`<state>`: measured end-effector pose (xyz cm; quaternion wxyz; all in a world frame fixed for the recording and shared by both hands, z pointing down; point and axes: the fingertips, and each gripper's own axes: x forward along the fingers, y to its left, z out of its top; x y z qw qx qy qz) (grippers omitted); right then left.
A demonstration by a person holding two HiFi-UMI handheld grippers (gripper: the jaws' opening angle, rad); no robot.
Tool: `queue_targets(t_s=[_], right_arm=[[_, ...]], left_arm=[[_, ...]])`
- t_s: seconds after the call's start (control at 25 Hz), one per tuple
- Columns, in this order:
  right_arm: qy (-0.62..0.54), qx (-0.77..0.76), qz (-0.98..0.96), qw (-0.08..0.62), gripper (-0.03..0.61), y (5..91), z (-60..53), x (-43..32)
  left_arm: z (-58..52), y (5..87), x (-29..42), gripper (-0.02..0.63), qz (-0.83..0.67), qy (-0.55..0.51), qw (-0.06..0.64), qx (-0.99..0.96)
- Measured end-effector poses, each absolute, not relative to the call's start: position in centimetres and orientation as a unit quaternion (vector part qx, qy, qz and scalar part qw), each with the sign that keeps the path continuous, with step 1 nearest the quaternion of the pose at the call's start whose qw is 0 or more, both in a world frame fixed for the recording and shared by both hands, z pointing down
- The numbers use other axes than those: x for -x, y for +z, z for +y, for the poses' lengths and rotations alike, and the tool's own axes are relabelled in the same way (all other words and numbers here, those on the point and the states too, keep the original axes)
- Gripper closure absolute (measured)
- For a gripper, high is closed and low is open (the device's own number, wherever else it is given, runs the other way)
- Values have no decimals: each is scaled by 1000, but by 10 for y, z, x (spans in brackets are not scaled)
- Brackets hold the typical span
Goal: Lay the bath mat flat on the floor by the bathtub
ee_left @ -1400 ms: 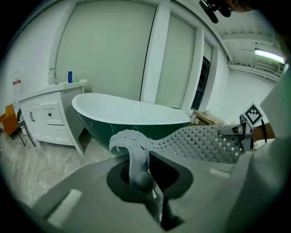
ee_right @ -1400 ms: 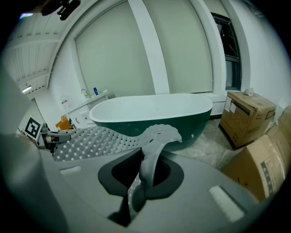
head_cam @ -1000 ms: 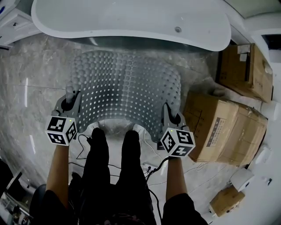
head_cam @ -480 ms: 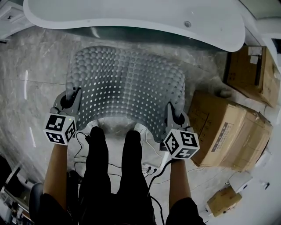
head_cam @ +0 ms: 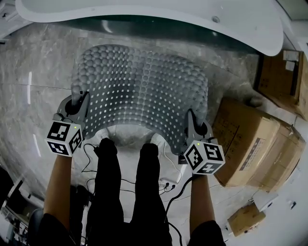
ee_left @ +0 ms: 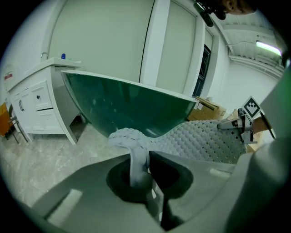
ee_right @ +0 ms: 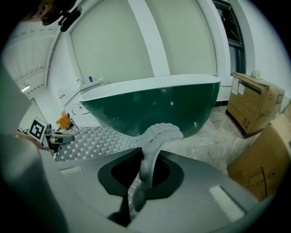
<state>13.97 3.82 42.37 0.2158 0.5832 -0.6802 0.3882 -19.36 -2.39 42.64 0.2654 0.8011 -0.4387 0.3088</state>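
Both near corners of bath mat [head_cam: 139, 91] pinched tight. Your left gripper [head_cam: 78, 103] squeezes one corner between its fingers. Your right gripper [head_cam: 191, 122] squeezes other corner same way. Mat spreads out ahead of fingers, far edge near bathtub [head_cam: 144, 17], middle dips between your two grips. Mat looks soft, bendy, rubbery, bumpy, full of little holes, likely light. It flops, so hold corners, not middle. Lower both ends together so it lands flat on floor [head_cam: 29, 86].

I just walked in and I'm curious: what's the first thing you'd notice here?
A bumpy grey bath mat is held by the left tool and right tool, each pinching a near corner. Just beyond is the big bathtub, with cardboard boxes on the right.
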Motion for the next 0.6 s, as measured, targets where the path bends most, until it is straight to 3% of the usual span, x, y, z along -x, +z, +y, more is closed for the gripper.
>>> queue_targets(t_s=[0.6], right_arm=[[401,-574,-678,223,532,509,56,-136]], left_arm=[[-10,514,201,584,-423,331,271,-798]])
